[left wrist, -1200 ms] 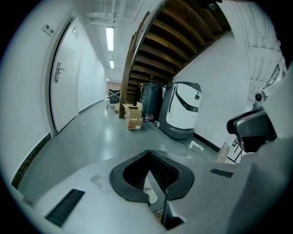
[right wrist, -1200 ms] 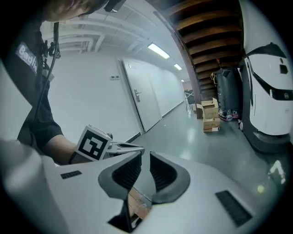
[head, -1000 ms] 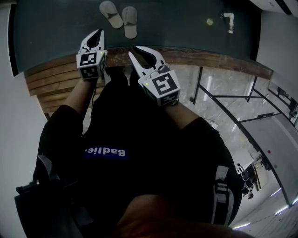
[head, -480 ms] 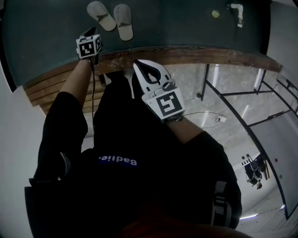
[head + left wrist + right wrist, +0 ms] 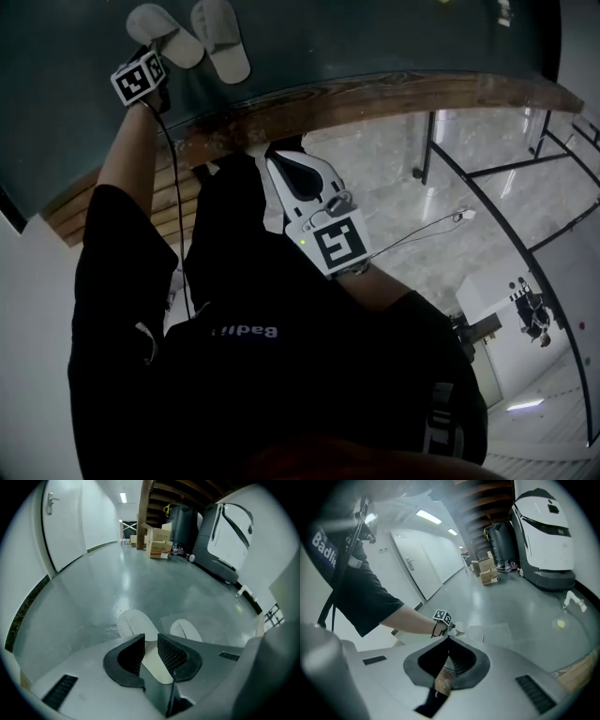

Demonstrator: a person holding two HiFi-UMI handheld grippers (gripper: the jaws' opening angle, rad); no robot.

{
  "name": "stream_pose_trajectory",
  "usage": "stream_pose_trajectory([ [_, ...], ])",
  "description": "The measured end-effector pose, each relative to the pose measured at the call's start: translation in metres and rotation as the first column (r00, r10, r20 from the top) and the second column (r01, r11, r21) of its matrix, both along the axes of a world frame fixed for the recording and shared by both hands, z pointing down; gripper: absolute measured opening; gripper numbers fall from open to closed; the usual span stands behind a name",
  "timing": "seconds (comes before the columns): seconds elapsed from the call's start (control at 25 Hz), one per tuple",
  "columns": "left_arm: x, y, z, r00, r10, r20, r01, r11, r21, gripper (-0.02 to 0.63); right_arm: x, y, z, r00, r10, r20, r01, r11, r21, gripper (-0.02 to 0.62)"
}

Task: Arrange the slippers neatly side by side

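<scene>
Pale slippers (image 5: 221,39) close but splayed; aligning remains. Left tool (image 5: 151,639) just opening, spread over one, not pinching; right tool (image 5: 449,643) pressed together, empty.

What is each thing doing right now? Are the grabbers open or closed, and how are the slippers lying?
Left gripper: jaws apart, just been opening; a slipper's end shows between them, not pinched.
Right gripper: jaws together, empty.
Nearer slipper: flat on the floor, slanted against its mate.
Other slipper: flat on the floor, untouched.
Door: shut.
</scene>
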State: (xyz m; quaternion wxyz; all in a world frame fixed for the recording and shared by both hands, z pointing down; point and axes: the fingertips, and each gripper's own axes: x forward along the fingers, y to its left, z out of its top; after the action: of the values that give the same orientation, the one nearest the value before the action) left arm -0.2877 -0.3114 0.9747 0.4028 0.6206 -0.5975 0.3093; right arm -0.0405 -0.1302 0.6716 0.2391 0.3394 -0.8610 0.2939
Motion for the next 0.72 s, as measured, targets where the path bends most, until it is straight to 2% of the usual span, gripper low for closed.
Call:
stream_pose_trajectory([
  [0.12,-0.009,-0.011,0.031,0.994,-0.097,-0.047,0.096,0.995,-0.022,0.064,0.006,0.004,0.022,0.999,0.046,0.0,-0.046,0.998,-0.045,0.0],
  [0.16,-0.01,-0.013,0.04,0.99,-0.125,-0.063,0.123,0.992,-0.034,0.096,0.009,0.005,0.029,0.998,0.058,-0.004,-0.058,0.997,-0.056,0.0],
  [0.28,-0.014,-0.019,0.063,0.982,-0.174,-0.078,0.169,0.984,-0.064,0.104,0.019,0.006,0.046,0.996,0.088,-0.016,-0.089,0.993,-0.072,0.0],
  [0.32,-0.016,-0.021,0.069,0.981,-0.181,-0.071,0.175,0.982,-0.075,0.127,0.022,0.005,0.05,0.995,0.097,-0.018,-0.098,0.992,-0.075,0.0],
  [0.44,-0.023,-0.024,0.086,0.981,-0.186,-0.045,0.181,0.978,-0.105,0.129,0.025,0.005,0.061,0.993,0.114,-0.019,-0.115,0.99,-0.083,0.0],
  [0.56,-0.02,-0.031,0.098,0.984,-0.167,-0.065,0.159,0.981,-0.11,0.127,0.024,0.008,0.069,0.992,0.123,-0.025,-0.125,0.987,-0.097,0.0],
  [0.64,-0.017,-0.028,0.103,0.986,-0.149,-0.073,0.137,0.98,-0.142,0.127,0.025,0.011,0.074,0.991,0.129,-0.03,-0.131,0.986,-0.106,0.0],
  [0.68,-0.016,-0.025,0.105,0.988,-0.138,-0.067,0.125,0.978,-0.164,0.115,0.026,0.012,0.075,0.99,0.135,-0.031,-0.137,0.985,-0.107,0.0],
  [0.72,-0.016,-0.022,0.105,0.991,-0.124,-0.057,0.112,0.977,-0.179,0.053,0.027,0.012,0.075,0.989,0.143,-0.031,-0.145,0.984,-0.106,0.0],
])
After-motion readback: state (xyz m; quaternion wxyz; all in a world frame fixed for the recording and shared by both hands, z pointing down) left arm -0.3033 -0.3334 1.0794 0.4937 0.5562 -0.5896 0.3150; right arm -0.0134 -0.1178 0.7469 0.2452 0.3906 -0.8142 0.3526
